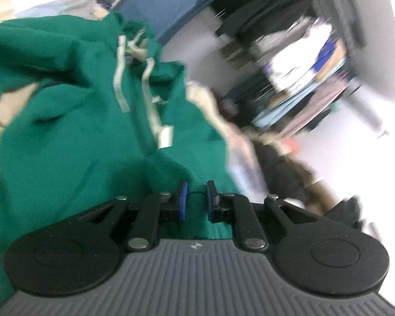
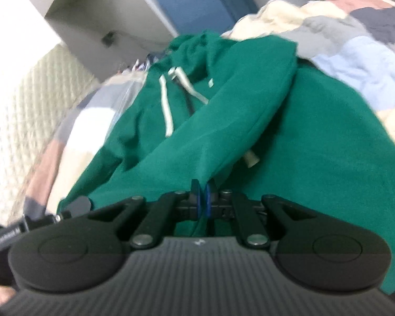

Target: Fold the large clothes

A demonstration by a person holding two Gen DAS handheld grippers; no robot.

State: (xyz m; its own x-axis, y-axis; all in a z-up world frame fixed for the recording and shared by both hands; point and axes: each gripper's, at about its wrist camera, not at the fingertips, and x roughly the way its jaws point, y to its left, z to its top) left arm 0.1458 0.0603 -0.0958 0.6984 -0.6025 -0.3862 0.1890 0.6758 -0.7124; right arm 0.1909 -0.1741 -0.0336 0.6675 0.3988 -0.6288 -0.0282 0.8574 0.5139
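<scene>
Your right gripper (image 2: 202, 197) has its fingers pressed together on a fold of the green hoodie (image 2: 223, 121); the cloth goes up from between the blue pads (image 2: 196, 197) as a long ridge, which seems to be a sleeve lying across the body of the garment. Just beside this ridge, on its right, one pale drawstring end (image 2: 251, 160) shows from under it. Further away you see the two white drawstrings (image 2: 167, 105) that run down from the hood, which is bunched at the far end. The hoodie lies on a bed, spread over a patchwork quilt (image 2: 355, 52) of cream, grey, pink and light blue squares. On the left there is a pale quilted cover (image 2: 26, 100), and behind it a white wall and a blue panel (image 2: 194, 2). Your left gripper (image 1: 196, 200) has its fingers a little apart, with green cloth between them; this view is blurred, so I cannot tell if the pads (image 1: 183, 200) press on the cloth or only stand around it. In front of it the hoodie (image 1: 79, 131) is crumpled, with the drawstrings (image 1: 150, 97) lying on top. To the right of the bed, well apart, a rack of clothes (image 1: 302, 65) is visible, much blurred.
</scene>
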